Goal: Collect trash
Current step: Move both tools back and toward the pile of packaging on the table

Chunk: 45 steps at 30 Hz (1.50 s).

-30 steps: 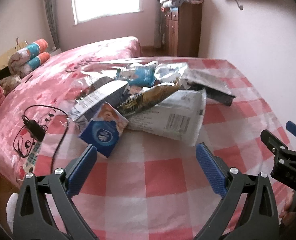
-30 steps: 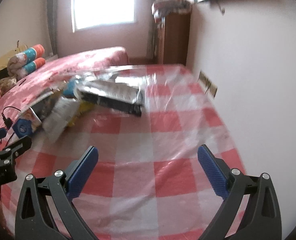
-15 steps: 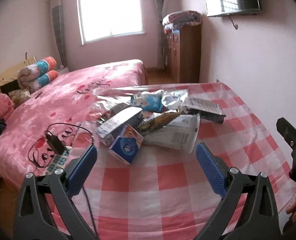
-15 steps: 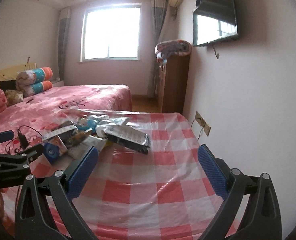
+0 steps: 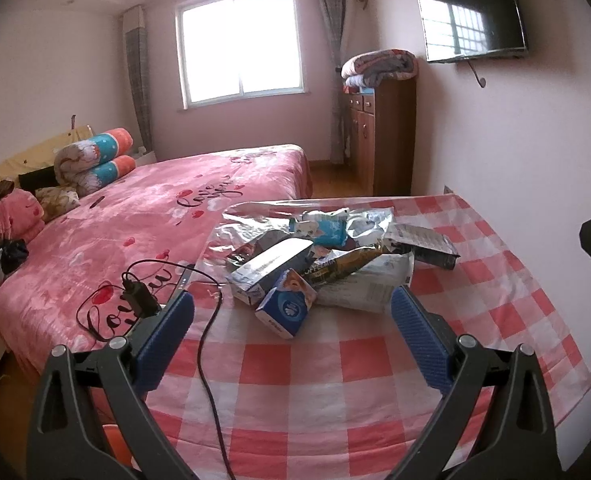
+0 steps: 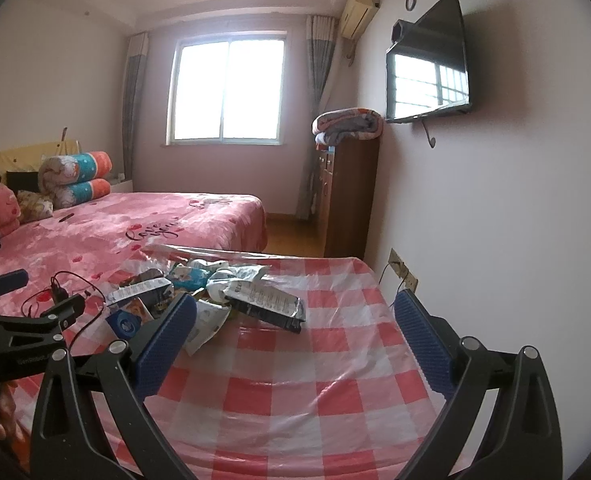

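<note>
Claws: left claw [image 5: 291,320] and right claw [image 6: 295,320] are hanging wide apart, gripping nothing. Trash pile [image 5: 319,264] is lying mid-tabletop [image 5: 375,364]; wrappers are looking light, crinkly, slippery, so pinching the small blue carton [image 5: 285,308] by its stiff edges seems safest.

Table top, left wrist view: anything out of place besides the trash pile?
Yes. A black cable trails from the charger on the bed across the checked tablecloth and off its near edge, passing close to the wrapper pile. It is not trash and could snag.
</note>
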Tool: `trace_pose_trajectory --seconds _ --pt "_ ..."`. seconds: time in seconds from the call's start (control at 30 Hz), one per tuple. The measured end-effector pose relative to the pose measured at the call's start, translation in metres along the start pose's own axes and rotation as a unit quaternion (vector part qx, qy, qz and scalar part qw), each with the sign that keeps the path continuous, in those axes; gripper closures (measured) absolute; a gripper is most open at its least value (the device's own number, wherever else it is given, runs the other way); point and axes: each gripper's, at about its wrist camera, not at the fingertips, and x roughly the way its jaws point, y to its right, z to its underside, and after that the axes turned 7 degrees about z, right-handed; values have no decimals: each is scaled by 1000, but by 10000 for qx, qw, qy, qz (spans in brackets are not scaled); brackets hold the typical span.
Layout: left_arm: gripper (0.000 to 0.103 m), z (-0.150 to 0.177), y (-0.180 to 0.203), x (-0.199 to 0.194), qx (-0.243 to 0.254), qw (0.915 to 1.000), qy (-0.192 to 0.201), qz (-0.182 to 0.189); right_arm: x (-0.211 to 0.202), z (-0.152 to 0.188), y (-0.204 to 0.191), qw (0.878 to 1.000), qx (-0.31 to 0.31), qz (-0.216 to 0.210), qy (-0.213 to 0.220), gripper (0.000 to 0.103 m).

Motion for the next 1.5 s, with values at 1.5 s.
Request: trace_pose_trajectory --seconds 1.5 --pt "4 0 -71 70 -332 9955 -603 650 72 24 23 9846 703 -1076 -1185 6"
